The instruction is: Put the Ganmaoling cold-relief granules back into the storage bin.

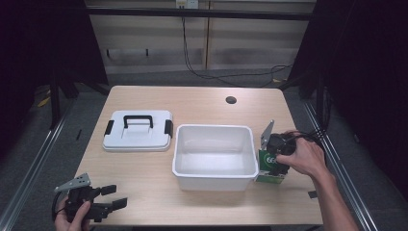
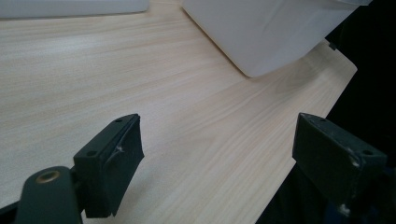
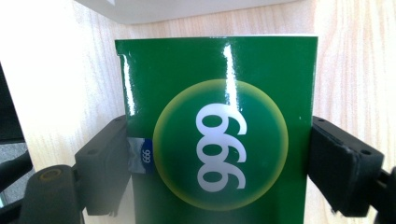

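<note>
Clamping the right hand-held gripper (image 3: 217, 154) is a glossy green box (image 3: 219, 93) marked "999"; left hand-held gripper (image 2: 217, 154) gapes.

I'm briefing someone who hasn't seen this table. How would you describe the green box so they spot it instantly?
Start at the open white tub in the middle of the wooden table. The green box stands just off the tub's right wall, between the jaws of the right gripper. It is the one coloured thing there, glossy green with white "999" in a yellow-ringed circle; the lid and tub are white.
</note>
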